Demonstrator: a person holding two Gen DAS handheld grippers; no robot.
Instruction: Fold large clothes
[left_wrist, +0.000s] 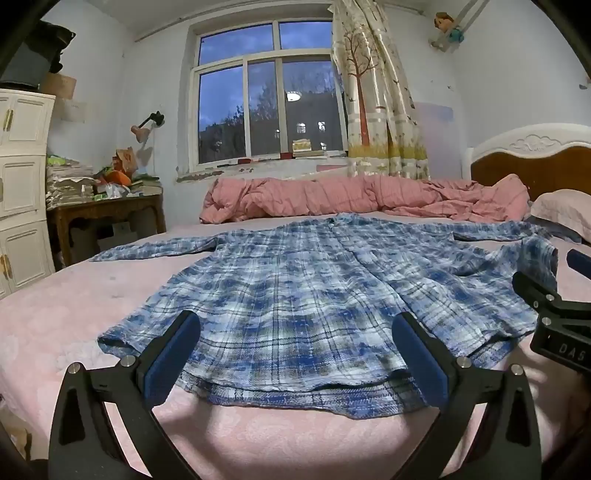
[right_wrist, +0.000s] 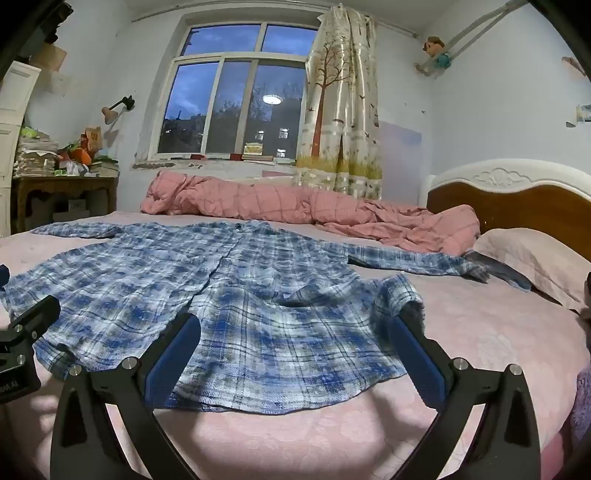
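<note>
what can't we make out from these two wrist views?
- Plaid shirt right cuff: right wrist view, it runs under the pillow.
- Right tongs: left wrist view, cut by the right frame edge.
- Left tongs: right wrist view, cut by the left edge.
- Shirt buttons: too small, both views.

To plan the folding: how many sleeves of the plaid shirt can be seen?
2. One sleeve stretches left toward the wooden table; the other sleeve reaches right toward the pillow.

Dusk-blue window (left_wrist: 264, 99) with tree-print curtain (left_wrist: 376, 96) — pale walls, white cabinet (left_wrist: 22, 177), wooden headboard (right_wrist: 517, 199).
</note>
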